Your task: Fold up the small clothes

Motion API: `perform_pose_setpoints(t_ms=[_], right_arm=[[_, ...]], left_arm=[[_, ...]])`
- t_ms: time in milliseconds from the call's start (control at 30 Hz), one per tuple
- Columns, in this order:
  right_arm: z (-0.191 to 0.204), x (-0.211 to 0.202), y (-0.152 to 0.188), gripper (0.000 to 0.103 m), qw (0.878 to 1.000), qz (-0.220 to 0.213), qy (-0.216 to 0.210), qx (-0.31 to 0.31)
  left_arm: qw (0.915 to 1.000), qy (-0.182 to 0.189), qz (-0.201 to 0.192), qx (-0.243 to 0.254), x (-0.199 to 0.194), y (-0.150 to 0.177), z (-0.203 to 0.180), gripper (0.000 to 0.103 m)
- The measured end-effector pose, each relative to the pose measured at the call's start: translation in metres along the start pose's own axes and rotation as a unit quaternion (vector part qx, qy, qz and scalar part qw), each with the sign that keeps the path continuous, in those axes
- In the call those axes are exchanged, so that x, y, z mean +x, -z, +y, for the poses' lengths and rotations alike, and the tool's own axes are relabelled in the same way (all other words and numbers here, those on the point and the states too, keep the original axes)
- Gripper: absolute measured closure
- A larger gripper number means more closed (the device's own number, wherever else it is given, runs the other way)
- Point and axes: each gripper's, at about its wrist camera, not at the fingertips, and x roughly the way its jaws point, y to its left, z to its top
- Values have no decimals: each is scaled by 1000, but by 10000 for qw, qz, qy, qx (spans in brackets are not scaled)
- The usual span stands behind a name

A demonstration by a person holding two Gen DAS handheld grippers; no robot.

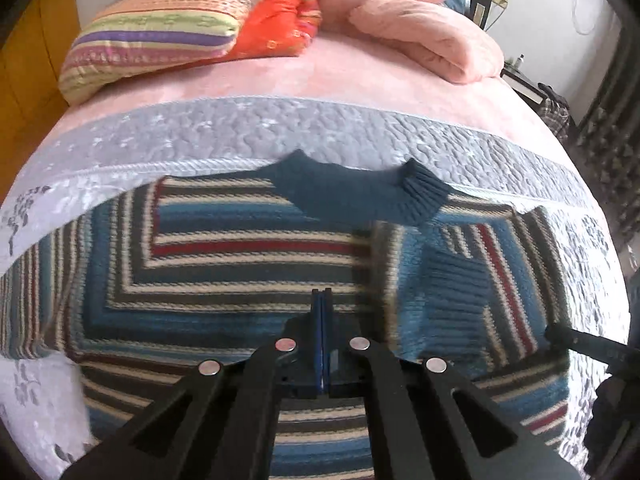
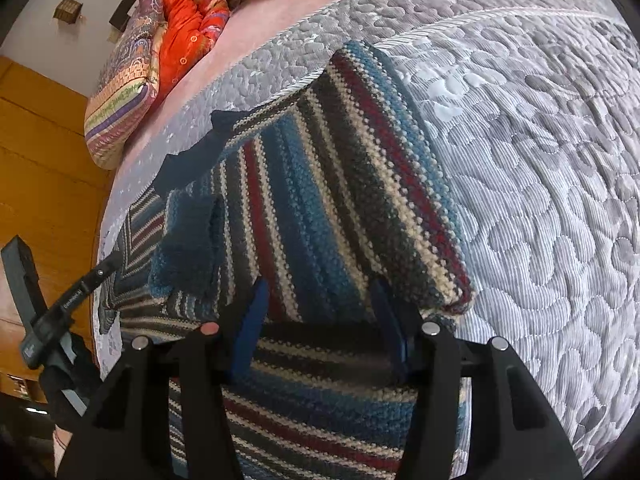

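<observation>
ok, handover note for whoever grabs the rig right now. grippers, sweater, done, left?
Left gripper: fingers shut, holding nothing, over the middle of the striped sweater.
Right gripper: fingers open, at the sweater's folded right edge, not clamped.
Sweater lies flat on the grey quilt, collar toward the pillows.
Done: right sleeve folded in across the body, cuff on top.
Left: the left sleeve is still spread out; fold it in, then probably fold the body in half.
</observation>
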Motion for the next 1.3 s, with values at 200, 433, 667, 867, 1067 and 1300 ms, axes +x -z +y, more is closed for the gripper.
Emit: perform_pose_setpoints(t_ms=[200, 433, 667, 867, 1067, 1300], right_arm=[[0, 0, 0, 50, 10000, 16, -40, 40], [1, -14, 1, 50, 10000, -53, -50, -52], [-12, -13, 2, 50, 9996, -17, -262, 46], [-16, -12, 5, 50, 9992, -69, -362, 136], [-12, -11, 5, 50, 9996, -56, -252, 62], [-6, -8, 7, 50, 9999, -33, -115, -33]], left_arm=[[9980, 175, -24, 614, -4, 4, -42, 65], [9841, 304, 398, 1706, 30, 22, -143, 52], [9867, -50, 501, 1546, 58, 20, -142, 85], [9950, 554, 191, 808, 22, 5, -96, 99], [9964, 735, -283, 307, -21, -5, -33, 99], [9919, 1255, 146, -116, -6, -6, 30, 85]])
